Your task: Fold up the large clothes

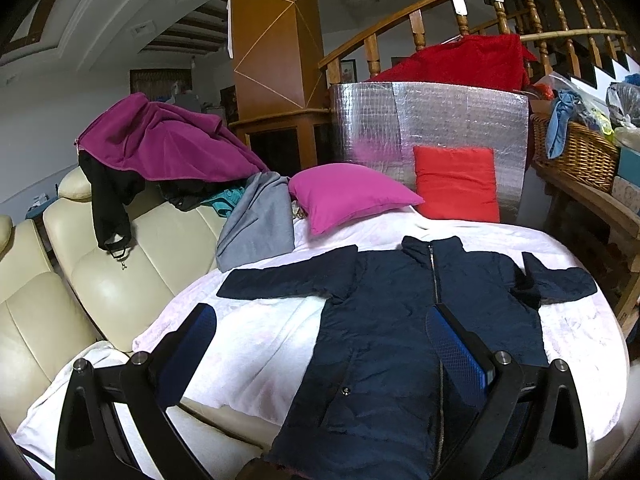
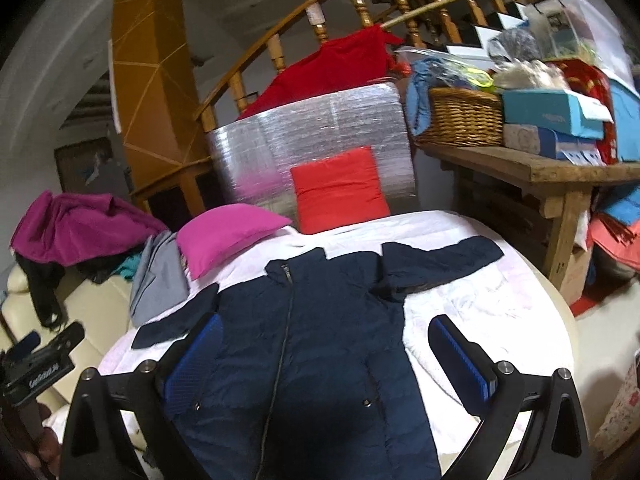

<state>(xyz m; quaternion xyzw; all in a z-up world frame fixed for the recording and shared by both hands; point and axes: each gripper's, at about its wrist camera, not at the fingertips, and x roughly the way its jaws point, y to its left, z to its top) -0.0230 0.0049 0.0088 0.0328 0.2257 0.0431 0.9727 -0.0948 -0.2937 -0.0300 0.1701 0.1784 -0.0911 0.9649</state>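
A long navy zip-up jacket (image 1: 384,332) lies flat and face up on a white-covered round table (image 1: 248,352), both sleeves spread out sideways. My left gripper (image 1: 320,344) hovers open above the jacket's left half, nothing between its blue pads. In the right wrist view the same jacket (image 2: 320,340) fills the middle, collar toward the cushions. My right gripper (image 2: 324,352) is open too, held over the lower body of the jacket, holding nothing. The left gripper's body (image 2: 40,356) shows at the left edge of that view.
A pink cushion (image 1: 348,192) and a red cushion (image 1: 456,184) sit at the table's far side before a silver foil panel (image 1: 432,124). A cream sofa (image 1: 80,280) with a magenta garment (image 1: 168,140) and grey cloth (image 1: 260,220) stands left. A wooden bench (image 2: 540,176) with a wicker basket (image 2: 460,116) stands right.
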